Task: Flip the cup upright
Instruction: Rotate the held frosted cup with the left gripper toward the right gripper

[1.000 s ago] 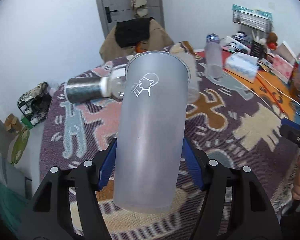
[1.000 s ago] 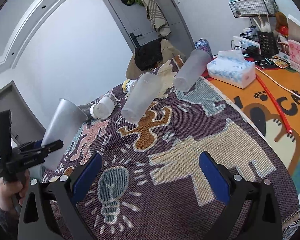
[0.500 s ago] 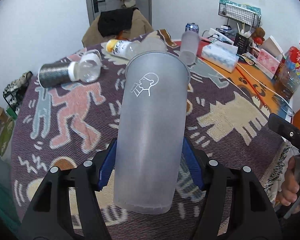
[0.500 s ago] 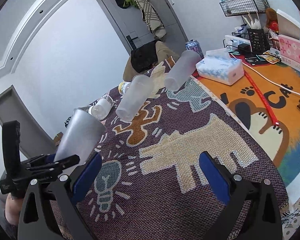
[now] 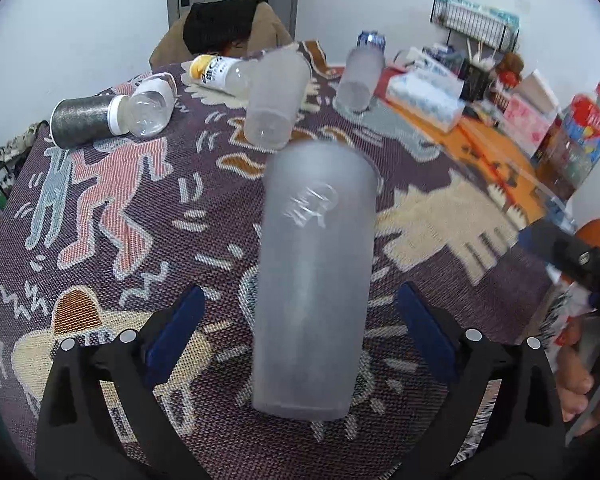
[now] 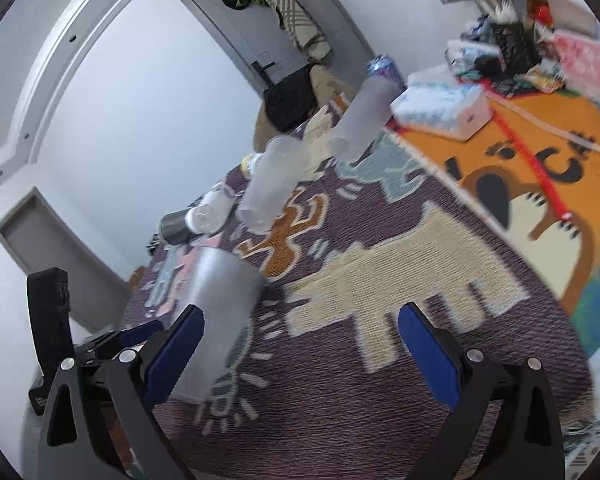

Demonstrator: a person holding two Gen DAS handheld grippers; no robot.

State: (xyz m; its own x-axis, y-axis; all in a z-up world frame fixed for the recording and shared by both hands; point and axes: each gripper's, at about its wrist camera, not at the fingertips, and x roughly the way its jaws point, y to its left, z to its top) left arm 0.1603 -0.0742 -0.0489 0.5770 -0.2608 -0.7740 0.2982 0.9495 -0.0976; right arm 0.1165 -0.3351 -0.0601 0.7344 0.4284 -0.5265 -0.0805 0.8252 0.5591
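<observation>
A frosted grey cup (image 5: 314,276) with a white face logo stands upright on the patterned rug, blurred by motion. My left gripper (image 5: 300,332) is open, with its blue pads apart on either side of the cup and not touching it. The cup also shows in the right wrist view (image 6: 216,312), at lower left next to the left gripper (image 6: 112,340). My right gripper (image 6: 298,356) is open and empty above the rug, to the right of the cup.
Two frosted cups (image 5: 276,104) (image 5: 360,76) lie on their sides farther back, with a glitter tumbler (image 5: 86,120), a clear bottle (image 5: 150,106) and a yellow-capped bottle (image 5: 220,74). A tissue box (image 5: 424,96) and desk clutter sit on the orange mat at right.
My left gripper has opened and let go of the cup, which now stands on the rug. Both views tilted down toward the table; the right gripper swung closer to the cup.
</observation>
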